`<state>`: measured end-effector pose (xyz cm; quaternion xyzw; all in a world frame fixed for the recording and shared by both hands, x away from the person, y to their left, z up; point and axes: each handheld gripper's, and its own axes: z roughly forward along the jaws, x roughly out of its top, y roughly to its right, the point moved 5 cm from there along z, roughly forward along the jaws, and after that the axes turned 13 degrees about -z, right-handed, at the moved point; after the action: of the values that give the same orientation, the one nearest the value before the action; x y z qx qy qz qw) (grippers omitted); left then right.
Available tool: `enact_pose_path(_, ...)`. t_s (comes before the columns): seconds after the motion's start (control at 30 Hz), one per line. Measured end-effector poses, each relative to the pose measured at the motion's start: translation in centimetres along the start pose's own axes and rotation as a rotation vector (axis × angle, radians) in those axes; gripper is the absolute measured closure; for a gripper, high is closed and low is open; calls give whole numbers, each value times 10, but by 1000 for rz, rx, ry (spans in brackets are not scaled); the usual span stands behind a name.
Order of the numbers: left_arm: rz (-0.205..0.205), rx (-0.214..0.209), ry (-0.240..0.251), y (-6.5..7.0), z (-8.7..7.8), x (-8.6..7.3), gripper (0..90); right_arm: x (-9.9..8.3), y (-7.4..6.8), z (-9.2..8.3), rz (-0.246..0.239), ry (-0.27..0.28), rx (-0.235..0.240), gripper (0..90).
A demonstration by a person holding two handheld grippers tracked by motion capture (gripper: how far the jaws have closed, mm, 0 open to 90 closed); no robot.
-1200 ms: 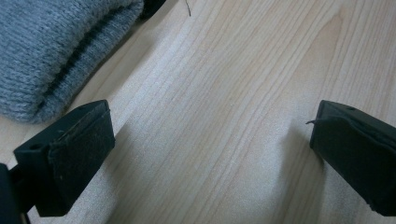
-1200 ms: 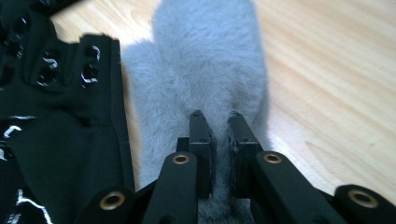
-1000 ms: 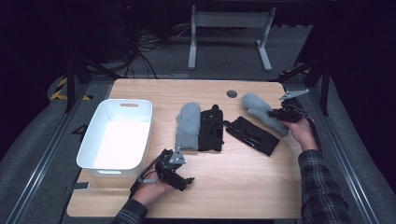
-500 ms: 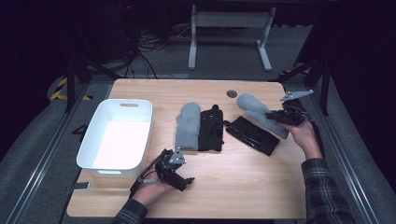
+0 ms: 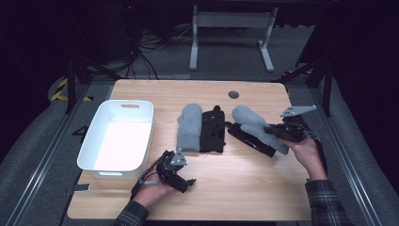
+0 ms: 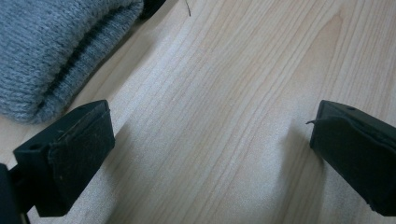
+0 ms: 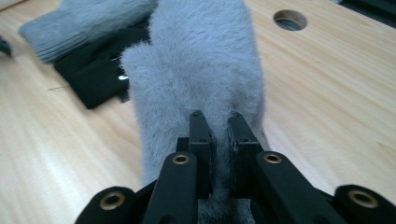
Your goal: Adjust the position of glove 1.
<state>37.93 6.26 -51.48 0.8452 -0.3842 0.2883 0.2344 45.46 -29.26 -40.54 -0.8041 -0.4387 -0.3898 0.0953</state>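
The right gripper (image 7: 219, 154) is clamped on the fuzzy grey mitten's (image 7: 201, 70) cuff, the mitten stretching ahead of it.

A white plastic tub (image 5: 117, 136) with a handle slot in its far wall sits on the light wooden bench (image 5: 244, 188), just beside the left tongs and a little farther back. A grey knitted mitten (image 5: 190, 126) lies flat just past the left tongs, well apart from the right tongs. A black glove (image 5: 212, 129) lies right next to that mitten, touching its side, between the two tongs. Another black glove (image 5: 249, 140) lies at a slant just in front of the right tongs. A small round dark hole (image 5: 233, 94) is in the bench, farther back than the right tongs.
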Motion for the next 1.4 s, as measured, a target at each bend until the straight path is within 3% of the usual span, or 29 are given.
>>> enact_pose_path(0.9,-2,1,-1,0,0,0,2,-16,-103,-1,-80,17,152,833)
enact_pose_path(1.4,-2,0,-1,0,0,0,2,-18,-148,23,-122,-31,255,831)
